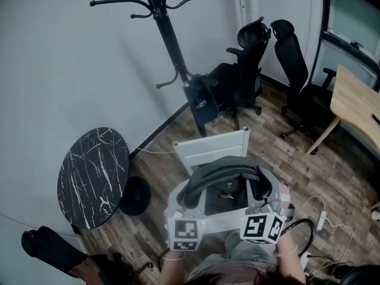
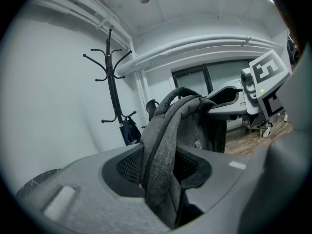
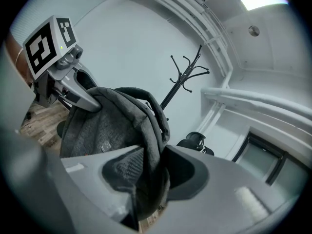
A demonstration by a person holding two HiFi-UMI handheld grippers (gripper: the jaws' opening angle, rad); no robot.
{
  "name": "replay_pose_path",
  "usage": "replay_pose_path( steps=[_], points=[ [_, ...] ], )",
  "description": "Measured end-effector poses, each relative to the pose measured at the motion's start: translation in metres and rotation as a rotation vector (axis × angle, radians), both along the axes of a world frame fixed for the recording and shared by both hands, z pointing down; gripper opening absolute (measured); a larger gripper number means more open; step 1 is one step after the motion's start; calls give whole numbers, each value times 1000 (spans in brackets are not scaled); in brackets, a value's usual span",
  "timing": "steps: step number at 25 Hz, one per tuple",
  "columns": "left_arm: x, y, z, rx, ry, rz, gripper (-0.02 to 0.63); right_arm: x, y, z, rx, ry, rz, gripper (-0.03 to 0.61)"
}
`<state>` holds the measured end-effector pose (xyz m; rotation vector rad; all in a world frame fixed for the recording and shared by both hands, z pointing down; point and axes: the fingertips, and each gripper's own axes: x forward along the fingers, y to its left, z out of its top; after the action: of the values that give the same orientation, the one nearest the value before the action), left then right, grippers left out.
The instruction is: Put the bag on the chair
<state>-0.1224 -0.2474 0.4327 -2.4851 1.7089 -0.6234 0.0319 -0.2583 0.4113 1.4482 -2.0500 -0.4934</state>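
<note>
the left gripper (image 2: 161,179) pinches a fold of grey fabric at one side of the bag (image 2: 195,126), jaws pressed onto the cloth. the right gripper (image 3: 146,179) pinches the other side the same way, so the bag (image 3: 107,126) hangs between the two. from the head view, the left gripper (image 1: 189,203) and right gripper (image 1: 261,200) hold the bag (image 1: 228,171) up just in front of the person, close against the white slatted back of the chair (image 1: 211,148); whether it touches the seat cannot be told. the bag is a heathered grey backpack with padded straps, a loop handle on top, a darker middle panel and a small badge on it; whether it is zipped or what is inside cannot be made out. to the left stands a round black marble table (image 1: 93,177). farther off, a black coat rack (image 1: 169,40) against the wall carries a dark blue bag (image 1: 200,104) low on its pole. beyond are two black office chairs (image 1: 249,64) and a wooden desk (image 1: 356,103) on the plank floor (image 1: 332,177).
</note>
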Motion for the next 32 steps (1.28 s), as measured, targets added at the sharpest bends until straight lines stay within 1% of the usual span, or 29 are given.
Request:
replay_pose_path(
  steps=[6,12,18,22,32],
  points=[
    [3,-26,21,-21,3,-23,158,2,-30,21,-29,30,-24,129],
    [-2,-48,45,-50,-5,-13,158,-3,-54,48,-58,49,-32,126],
    [-16,-71,73,-102,7,-4,156,-18,-76,72,-89,63,-27,126],
    [-25,-86,94,-142,-1,2,156,-24,-91,96,-112,76,-37,124],
    [-43,-123,141,-229,-8,-18,155,-43,-130,135,-172,146,-67,120]
  ],
)
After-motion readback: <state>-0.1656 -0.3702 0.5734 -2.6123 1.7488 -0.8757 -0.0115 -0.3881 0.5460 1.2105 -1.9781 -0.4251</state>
